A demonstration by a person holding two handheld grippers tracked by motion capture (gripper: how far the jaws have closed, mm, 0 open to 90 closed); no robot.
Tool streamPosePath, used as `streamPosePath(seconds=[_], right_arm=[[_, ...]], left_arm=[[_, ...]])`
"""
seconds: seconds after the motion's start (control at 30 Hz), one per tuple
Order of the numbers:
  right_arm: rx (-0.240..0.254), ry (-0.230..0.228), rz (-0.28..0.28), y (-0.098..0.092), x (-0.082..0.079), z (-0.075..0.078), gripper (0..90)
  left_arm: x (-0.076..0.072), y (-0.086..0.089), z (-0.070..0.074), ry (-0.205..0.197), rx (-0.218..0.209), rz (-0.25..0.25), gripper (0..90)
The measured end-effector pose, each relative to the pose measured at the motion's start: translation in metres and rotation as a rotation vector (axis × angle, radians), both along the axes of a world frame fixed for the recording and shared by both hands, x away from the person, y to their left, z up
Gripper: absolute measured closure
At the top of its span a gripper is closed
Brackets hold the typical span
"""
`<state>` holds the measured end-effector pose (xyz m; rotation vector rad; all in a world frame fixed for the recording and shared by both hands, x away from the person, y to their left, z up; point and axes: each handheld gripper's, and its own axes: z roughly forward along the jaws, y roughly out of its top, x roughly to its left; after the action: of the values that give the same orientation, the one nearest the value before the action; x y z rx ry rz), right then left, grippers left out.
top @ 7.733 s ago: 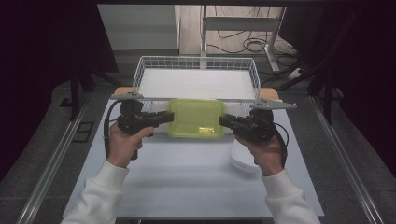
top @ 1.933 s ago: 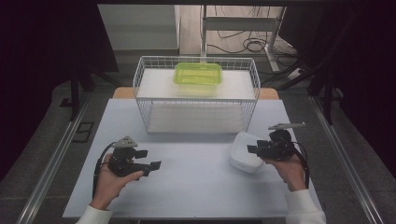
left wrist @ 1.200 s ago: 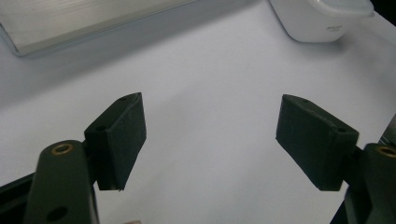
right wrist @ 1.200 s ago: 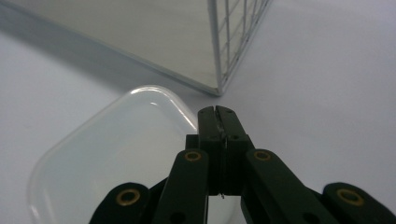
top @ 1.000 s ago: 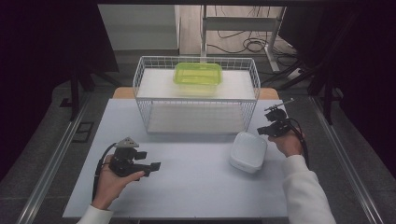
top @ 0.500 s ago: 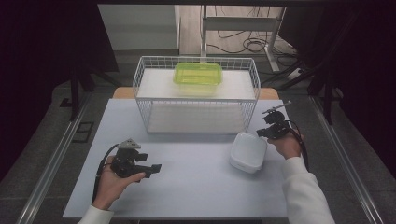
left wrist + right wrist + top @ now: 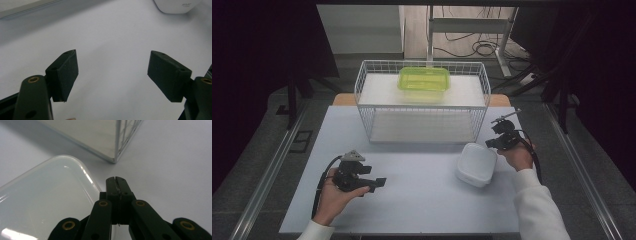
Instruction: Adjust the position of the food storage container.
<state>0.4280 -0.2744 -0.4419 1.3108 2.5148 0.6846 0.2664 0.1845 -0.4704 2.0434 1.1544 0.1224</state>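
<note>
The right gripper (image 7: 117, 180), fingers clenched on nothing, hovers just beside the white rectangular plastic lid (image 7: 476, 164), at its 2 o'clock. Left gripper (image 7: 112, 72) fingers are released; the lid's small print is unreadable.

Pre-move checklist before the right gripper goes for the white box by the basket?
1. Right gripper open for a grasp: not ok, jaws shut with nothing between them.
2. Right gripper close to the white box: ok, it hovers just off the box's right edge, not touching.
3. Left gripper free: ok, jaws wide open and empty above the table.
4. White box lid seated: cannot tell.
5. Room in the wire basket: ok, the green box sits at the back, the front is bare.
</note>
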Motion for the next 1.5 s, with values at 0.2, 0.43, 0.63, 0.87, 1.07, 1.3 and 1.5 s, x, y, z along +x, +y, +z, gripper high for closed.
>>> streamPosePath(seconds=[0.2,0.43,0.63,0.87,1.07,1.3,1.5], right_arm=[[-0.019,0.011,0.029,0.009,-0.012,0.000,89.3],[-0.014,0.047,0.061,0.019,-0.031,-0.008,89.3],[0.000,0.062,0.074,0.027,-0.052,-0.012,89.3],[0.019,0.066,0.086,0.037,-0.068,-0.014,89.3],[0.016,0.070,0.114,0.049,-0.083,-0.014,89.3],[0.043,0.077,0.138,0.055,-0.091,-0.016,89.2],[0.045,0.080,0.163,0.061,-0.097,-0.017,89.3]], left_arm=[[-0.001,0.000,0.000,0.003,-0.005,-0.003,23.8],[-0.002,-0.001,0.000,-0.003,-0.008,-0.004,24.0],[-0.002,-0.005,-0.002,0.000,-0.003,-0.010,24.1],[-0.002,-0.007,-0.003,0.004,-0.002,-0.018,24.1],[-0.002,-0.007,-0.004,0.007,0.002,-0.022,24.1],[-0.003,-0.008,-0.004,0.007,0.003,-0.022,24.2],[-0.002,-0.008,-0.005,0.010,0.003,-0.024,24.2]])
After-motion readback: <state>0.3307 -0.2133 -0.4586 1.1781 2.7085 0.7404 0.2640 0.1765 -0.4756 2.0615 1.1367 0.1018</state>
